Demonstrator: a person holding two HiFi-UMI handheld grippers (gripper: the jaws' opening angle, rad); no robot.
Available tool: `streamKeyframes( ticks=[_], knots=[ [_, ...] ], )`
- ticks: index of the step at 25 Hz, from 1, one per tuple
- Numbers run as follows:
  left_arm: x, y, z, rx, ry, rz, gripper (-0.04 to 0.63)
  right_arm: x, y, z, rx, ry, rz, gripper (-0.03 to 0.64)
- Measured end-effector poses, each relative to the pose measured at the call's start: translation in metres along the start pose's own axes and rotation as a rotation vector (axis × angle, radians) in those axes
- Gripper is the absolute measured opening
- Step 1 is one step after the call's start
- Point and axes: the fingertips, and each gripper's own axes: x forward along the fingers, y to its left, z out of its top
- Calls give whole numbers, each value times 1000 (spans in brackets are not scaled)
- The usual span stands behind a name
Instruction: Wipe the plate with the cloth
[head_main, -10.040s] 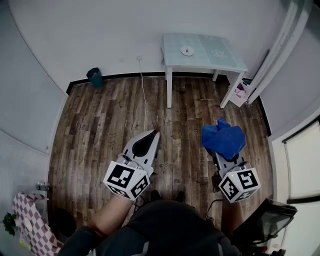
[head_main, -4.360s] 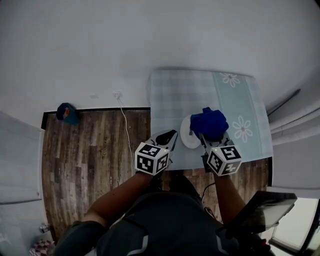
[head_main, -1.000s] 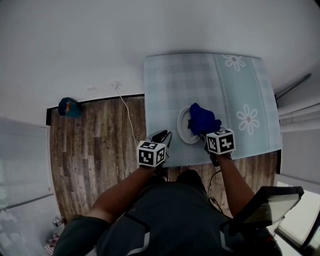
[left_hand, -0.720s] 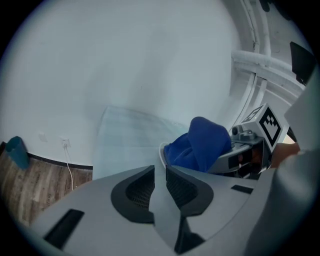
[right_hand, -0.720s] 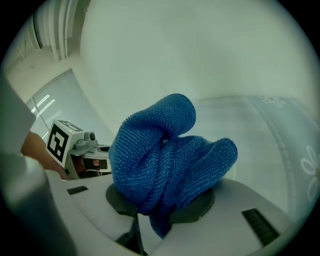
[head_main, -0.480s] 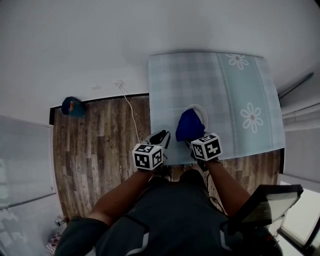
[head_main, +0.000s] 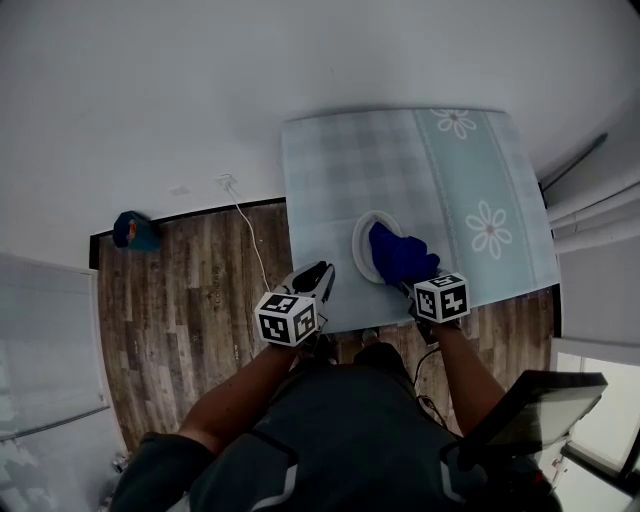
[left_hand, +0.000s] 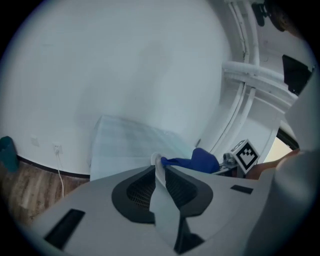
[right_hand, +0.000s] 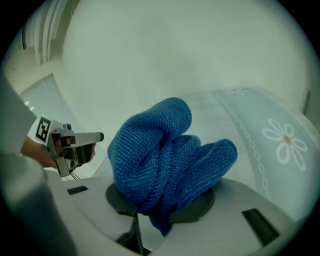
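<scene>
A white plate (head_main: 361, 240) lies on the table's pale blue checked cover (head_main: 320, 160), near the front edge. My right gripper (head_main: 410, 274) is shut on a bunched blue cloth (head_main: 399, 254), which rests on the right part of the plate and hides most of it. In the right gripper view the cloth (right_hand: 165, 155) fills the jaws. My left gripper (head_main: 321, 273) hangs shut and empty by the table's front left corner, to the left of the plate. From the left gripper view, the plate's rim (left_hand: 155, 158) and the cloth (left_hand: 198, 160) show just beyond the jaws.
The cover has white daisy prints (head_main: 489, 228) on its right side. A wall socket with a white cable (head_main: 240, 215) and a teal bin (head_main: 130, 229) are on the wooden floor to the left. A dark flat object (head_main: 525, 415) sits at lower right.
Over the last second, the right gripper swept the cloth left across the plate and back to its right side. The left gripper stayed shut by the table's front edge.
</scene>
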Motion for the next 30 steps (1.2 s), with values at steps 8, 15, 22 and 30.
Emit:
streamKeyframes(
  ticks=[8, 15, 22, 30],
  knots=[
    [-30, -24, 47, 150, -144, -98, 69, -41, 11, 29, 58, -182, -24, 118],
    [-62, -39, 93, 229, -262, -119, 11, -103, 54, 79, 11, -414, -71, 118],
    [-89, -47, 125, 219, -344, -160, 11, -145, 93, 110, -53, -543, -111, 118],
    [-117, -63, 150, 308, -376, -92, 9, -182, 119, 138, -172, -635, -82, 118]
  ],
)
